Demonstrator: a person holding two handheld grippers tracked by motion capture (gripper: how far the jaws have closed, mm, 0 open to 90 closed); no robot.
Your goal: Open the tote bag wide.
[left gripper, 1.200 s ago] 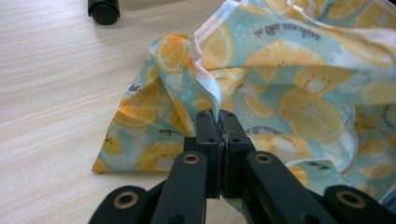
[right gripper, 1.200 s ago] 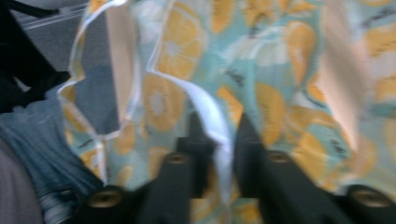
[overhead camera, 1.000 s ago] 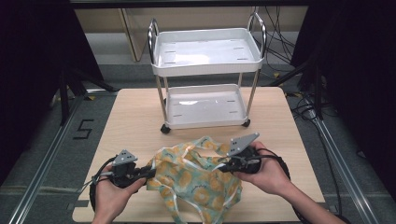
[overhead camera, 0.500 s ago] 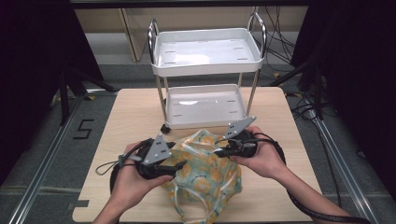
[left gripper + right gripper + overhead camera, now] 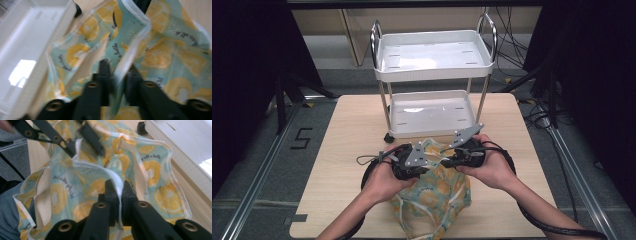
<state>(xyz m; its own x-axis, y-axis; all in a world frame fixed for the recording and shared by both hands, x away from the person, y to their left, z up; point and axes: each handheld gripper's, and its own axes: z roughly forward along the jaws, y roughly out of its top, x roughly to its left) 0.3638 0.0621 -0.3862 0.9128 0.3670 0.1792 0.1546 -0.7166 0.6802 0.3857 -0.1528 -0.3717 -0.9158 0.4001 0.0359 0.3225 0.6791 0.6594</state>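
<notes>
**Two grippers pinch the rim of a lemon-print bag at a table**

A pale wooden table (image 5: 347,165) stands on a grey floor, with a dark "5" marked (image 5: 302,138) to its left. At the table's far edge stands a white two-shelf cart (image 5: 432,60) on chrome legs and black casters; both its trays are seen from above.

Just in front of the cart, near the person's edge of the table, lies the bag (image 5: 432,197), a soft teal plastic one printed with yellow lemon slices and small script. Its upper part is gathered up between the two tools while the rest sags onto the tabletop.

A person's forearms come in from below. The left gripper (image 5: 424,161), grey plate on top, sits at the bag's near-left side; its jaws have just been closing, and in the left gripper view a fold of the bag's white-edged rim (image 5: 130,55) runs between the narrowed jaws, though blur hides whether the pads press it. The right gripper (image 5: 447,159) is just beside it; in the right gripper view its jaws are clamped tight on the rim (image 5: 117,186). Black cables (image 5: 371,161) trail from both tools.
</notes>
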